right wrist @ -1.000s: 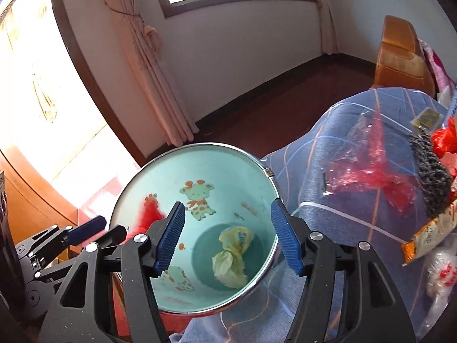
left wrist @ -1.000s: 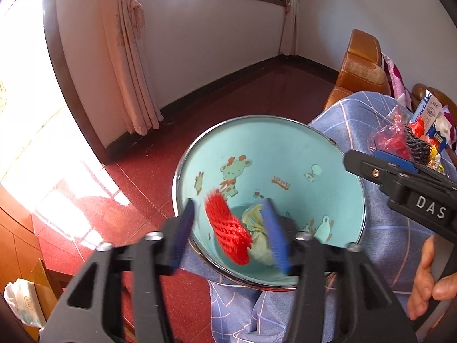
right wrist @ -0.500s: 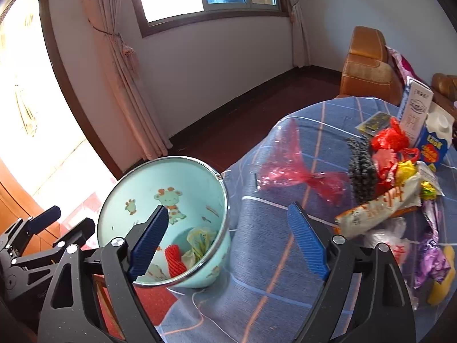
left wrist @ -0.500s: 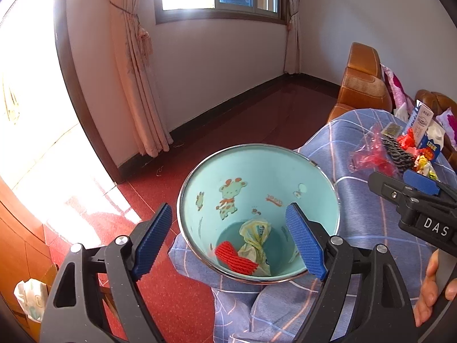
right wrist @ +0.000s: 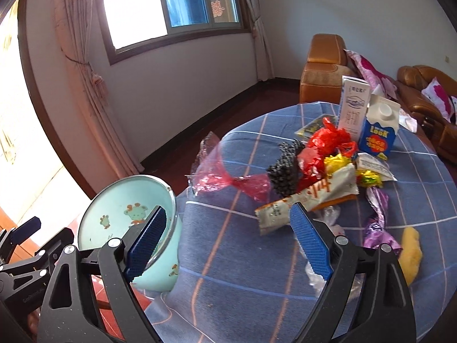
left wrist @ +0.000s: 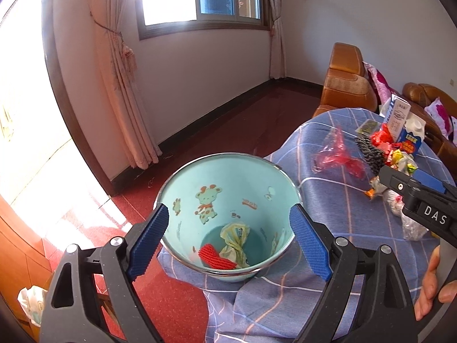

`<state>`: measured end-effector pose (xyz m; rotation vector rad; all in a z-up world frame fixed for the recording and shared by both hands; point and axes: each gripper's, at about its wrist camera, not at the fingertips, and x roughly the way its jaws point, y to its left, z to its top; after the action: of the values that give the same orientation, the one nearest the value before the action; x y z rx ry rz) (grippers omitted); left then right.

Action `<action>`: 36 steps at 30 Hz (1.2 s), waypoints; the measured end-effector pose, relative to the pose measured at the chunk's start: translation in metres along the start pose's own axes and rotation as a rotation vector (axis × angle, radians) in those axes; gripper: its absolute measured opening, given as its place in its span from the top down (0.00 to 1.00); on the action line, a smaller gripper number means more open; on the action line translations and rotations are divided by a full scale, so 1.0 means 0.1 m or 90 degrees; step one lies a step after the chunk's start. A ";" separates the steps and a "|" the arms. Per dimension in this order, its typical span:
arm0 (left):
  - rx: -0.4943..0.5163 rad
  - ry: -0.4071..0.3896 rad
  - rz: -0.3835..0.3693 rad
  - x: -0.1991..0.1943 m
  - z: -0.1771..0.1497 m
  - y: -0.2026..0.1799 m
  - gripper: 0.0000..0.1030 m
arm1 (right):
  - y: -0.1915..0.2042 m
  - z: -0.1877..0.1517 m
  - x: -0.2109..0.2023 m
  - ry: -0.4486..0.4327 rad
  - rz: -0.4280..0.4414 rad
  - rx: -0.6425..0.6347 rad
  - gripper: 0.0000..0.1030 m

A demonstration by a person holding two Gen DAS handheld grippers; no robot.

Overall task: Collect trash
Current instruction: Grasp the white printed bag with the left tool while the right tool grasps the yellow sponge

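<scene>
Left wrist view, red net [left wrist: 215, 259] in bin [left wrist: 228, 160], below spread fingers [left wrist: 148, 240]

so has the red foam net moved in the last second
Yes. The red foam net was up between the left claw's open fingers at the rim of the bin; it now lies at the bottom beside the yellow wrapper.

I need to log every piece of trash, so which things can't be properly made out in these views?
- Left wrist view: the right hand-held gripper covers part of the trash pile.
- Right wrist view: the bin floor is out of sight behind its own wall.
- Right wrist view: the clear wrapper sits partly behind a blue finger.
</scene>
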<state>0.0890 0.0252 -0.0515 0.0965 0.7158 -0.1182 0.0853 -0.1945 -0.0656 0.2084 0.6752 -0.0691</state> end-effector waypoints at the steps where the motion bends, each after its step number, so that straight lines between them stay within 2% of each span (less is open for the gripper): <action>1: 0.002 0.000 -0.004 -0.01 0.00 -0.03 0.17 | -0.02 -0.01 -0.01 0.000 -0.001 0.003 0.15; 18: 0.049 -0.003 -0.057 -0.14 -0.08 -0.58 0.17 | -0.55 -0.15 -0.30 -0.016 -0.055 0.053 0.15; 26: 0.071 0.002 -0.075 -0.14 -0.14 -0.78 0.17 | -0.93 -0.27 -0.47 -0.025 -0.105 0.082 0.15; 32: 0.097 0.009 -0.099 -0.10 -0.20 -0.99 0.18 | -1.38 -0.41 -0.59 -0.022 -0.159 0.120 0.16; 33: 0.100 0.010 -0.101 -0.08 -0.21 -1.03 0.18 | -1.48 -0.44 -0.60 -0.019 -0.169 0.129 0.17; 36: 0.108 0.017 -0.107 -0.03 -0.23 -1.13 0.18 | -1.74 -0.53 -0.60 -0.006 -0.196 0.154 0.28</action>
<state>0.0563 -0.0834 -0.0721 0.1999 0.7399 -0.3397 -0.0169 -0.3532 -0.0977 0.3352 0.6843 -0.4474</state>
